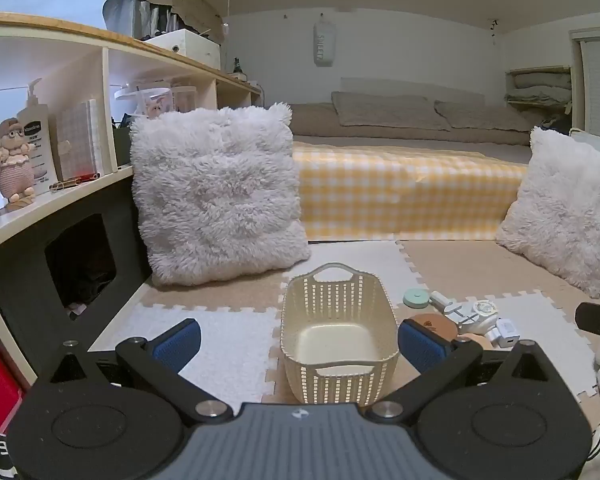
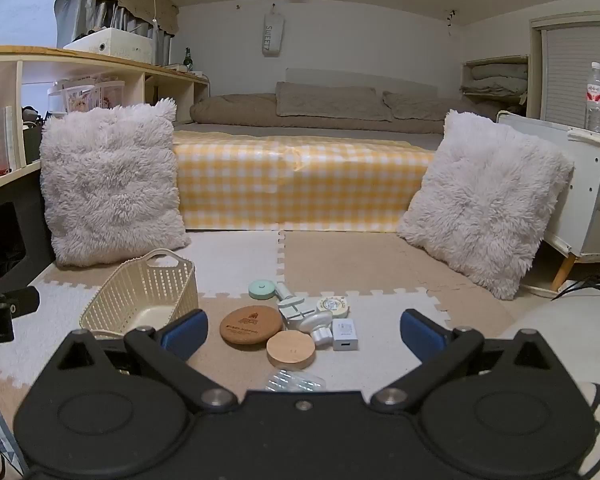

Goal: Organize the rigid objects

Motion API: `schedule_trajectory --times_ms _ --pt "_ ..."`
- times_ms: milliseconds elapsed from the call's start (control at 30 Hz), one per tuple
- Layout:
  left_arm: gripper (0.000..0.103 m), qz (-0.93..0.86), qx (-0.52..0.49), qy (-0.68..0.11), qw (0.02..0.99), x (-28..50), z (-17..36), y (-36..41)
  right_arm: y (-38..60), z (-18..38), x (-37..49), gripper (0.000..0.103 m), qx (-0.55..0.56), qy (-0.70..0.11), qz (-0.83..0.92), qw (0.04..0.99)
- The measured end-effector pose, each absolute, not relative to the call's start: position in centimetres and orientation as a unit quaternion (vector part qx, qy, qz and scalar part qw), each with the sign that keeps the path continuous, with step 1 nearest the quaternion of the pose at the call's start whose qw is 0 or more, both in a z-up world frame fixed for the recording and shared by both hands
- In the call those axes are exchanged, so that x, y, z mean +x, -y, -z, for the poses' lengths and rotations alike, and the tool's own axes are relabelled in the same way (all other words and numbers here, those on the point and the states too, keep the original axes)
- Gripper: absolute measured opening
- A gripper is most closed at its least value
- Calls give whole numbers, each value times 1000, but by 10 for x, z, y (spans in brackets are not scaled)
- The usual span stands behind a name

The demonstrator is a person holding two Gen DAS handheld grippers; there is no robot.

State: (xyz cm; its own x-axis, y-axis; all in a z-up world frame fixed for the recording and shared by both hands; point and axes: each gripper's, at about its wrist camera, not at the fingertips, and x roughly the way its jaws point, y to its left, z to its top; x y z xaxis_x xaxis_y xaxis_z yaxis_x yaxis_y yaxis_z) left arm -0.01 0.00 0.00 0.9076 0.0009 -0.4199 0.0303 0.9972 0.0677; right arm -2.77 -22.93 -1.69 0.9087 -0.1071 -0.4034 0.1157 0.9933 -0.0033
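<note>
Two tools are held low over the foam floor mat (image 2: 340,256), each spread wide with nothing between its blue pads. Ahead of the left tool (image 1: 300,340) a cream perforated basket (image 1: 336,320) is seen, empty. Beyond the right tool (image 2: 302,330), just right of the basket, small items are clustered: a cork coaster (image 2: 251,325), a wooden disc (image 2: 291,349), a white charger (image 2: 345,334) and a mint round case (image 2: 261,289). Two fluffy pillows (image 2: 108,184) are propped against the bed (image 2: 300,184) farther back.
</note>
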Motion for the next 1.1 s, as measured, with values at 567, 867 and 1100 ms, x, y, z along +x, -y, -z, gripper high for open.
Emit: schedule_trajectory --times_ms 567,867,1100 --pt "103 9 32 -220 975 0 0 0 228 17 -27 103 8 -208 57 976" --pt "103 9 32 -221 975 0 0 0 228 18 -27 103 8 -209 57 976" --pt "103 9 32 -221 975 0 0 0 228 18 -26 103 8 -209 57 976"
